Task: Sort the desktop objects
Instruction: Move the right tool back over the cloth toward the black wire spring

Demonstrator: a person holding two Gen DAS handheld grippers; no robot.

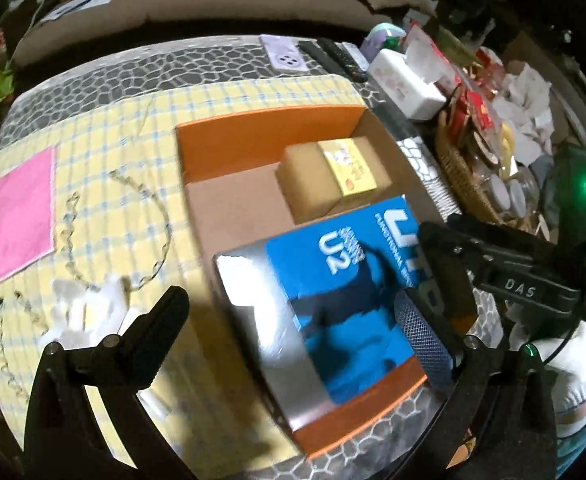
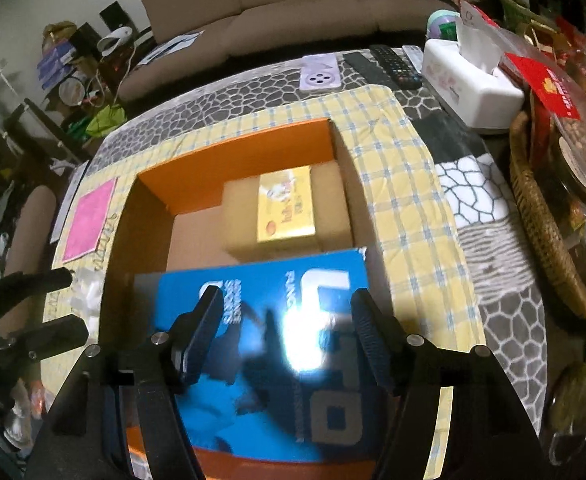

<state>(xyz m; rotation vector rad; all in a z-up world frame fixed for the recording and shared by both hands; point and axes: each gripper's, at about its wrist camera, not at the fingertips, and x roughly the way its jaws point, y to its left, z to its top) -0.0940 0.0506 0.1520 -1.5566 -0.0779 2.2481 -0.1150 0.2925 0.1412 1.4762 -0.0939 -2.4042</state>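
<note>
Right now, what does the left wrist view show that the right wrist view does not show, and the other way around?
Only the left wrist view shows the bead chain on the yellow checked cloth, the white paper scraps in full, and the right gripper from the side, open.

Only the right wrist view shows the beige sofa clearly and the floor clutter at left.

Both show the orange box, holding the blue carton and the tan box, the pink sheet, phone, remotes and tissue box.

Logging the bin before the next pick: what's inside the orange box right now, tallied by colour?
Blue: 1, the blue carton
Tan with a yellow label: 1, the tan carton
Total: 2 inside the orange box
</note>
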